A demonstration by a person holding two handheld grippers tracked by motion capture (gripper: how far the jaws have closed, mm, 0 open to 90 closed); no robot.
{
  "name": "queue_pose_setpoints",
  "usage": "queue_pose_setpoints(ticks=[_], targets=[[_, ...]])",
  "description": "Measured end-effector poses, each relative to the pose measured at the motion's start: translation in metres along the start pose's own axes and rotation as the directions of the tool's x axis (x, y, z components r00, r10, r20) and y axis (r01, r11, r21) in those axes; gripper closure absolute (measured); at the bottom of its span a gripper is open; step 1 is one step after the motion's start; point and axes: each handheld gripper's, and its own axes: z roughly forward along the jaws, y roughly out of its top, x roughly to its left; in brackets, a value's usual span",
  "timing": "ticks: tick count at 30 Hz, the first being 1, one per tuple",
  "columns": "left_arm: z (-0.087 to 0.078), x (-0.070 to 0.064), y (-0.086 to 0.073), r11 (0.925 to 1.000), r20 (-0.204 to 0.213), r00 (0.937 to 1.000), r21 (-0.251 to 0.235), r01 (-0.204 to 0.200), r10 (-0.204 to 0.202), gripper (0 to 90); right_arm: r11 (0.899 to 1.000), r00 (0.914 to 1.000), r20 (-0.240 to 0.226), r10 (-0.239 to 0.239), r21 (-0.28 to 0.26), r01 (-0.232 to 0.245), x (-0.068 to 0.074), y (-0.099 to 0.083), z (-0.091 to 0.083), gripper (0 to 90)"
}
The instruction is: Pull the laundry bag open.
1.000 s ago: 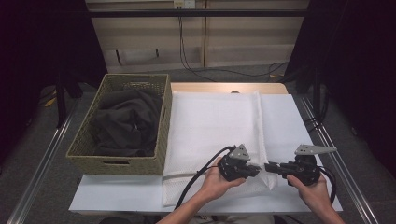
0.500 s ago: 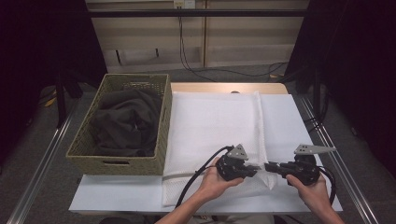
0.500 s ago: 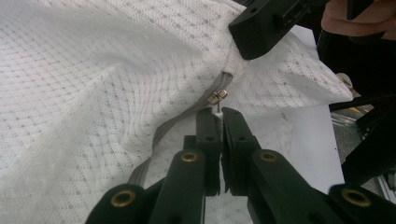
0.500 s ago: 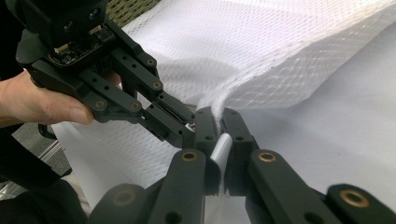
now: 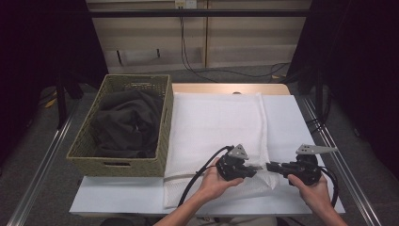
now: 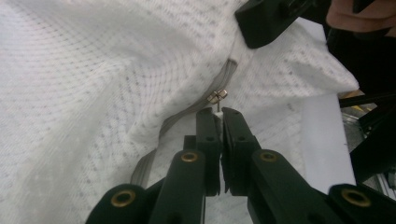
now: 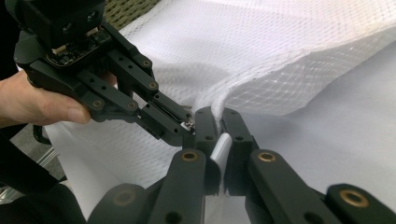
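Observation:
A white mesh laundry bag (image 5: 214, 120) lies flat on the white table (image 5: 289, 117). Its grey zipper (image 6: 184, 113) runs along the near right corner, and the small metal slider (image 6: 217, 96) sits just beyond my left gripper (image 6: 219, 112), which is shut on the slider's pull tab. My right gripper (image 7: 217, 115) is shut on the bag's white edge at the zipper's end, lifting the mesh (image 7: 289, 56) into a ridge. In the high view the left gripper (image 5: 254, 170) and the right gripper (image 5: 270, 165) point at each other, tips almost touching, near the table's front right.
A woven basket (image 5: 165, 117) holding dark clothing (image 5: 124, 125) stands at the table's left, against the bag's left edge. Black cables trail from both grippers toward the front edge. Bare white table lies right of the bag.

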Motion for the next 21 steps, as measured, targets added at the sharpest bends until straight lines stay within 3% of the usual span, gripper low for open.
queue_pose_setpoints(ticks=[7,10,21], targets=[[-0.0045,-0.0032,0.0020,0.9987,-0.013,0.9992,0.034,-0.038,0.038,86.9,1.000,0.9999,0.002,0.010,-0.010,-0.010,-0.0025,-0.0019,-0.0008,87.6],[-0.0042,-0.0047,0.0021,0.9997,-0.013,0.9997,0.013,-0.022,0.022,86.8,1.000,0.9999,0.007,0.014,-0.011,-0.014,-0.0013,-0.0019,-0.0011,87.6],[-0.0043,-0.0024,0.0002,0.9998,-0.024,0.9997,0.020,0.002,-0.002,86.9,1.000,0.9994,0.030,0.019,-0.021,-0.018,-0.0029,-0.0027,-0.0049,87.6]])
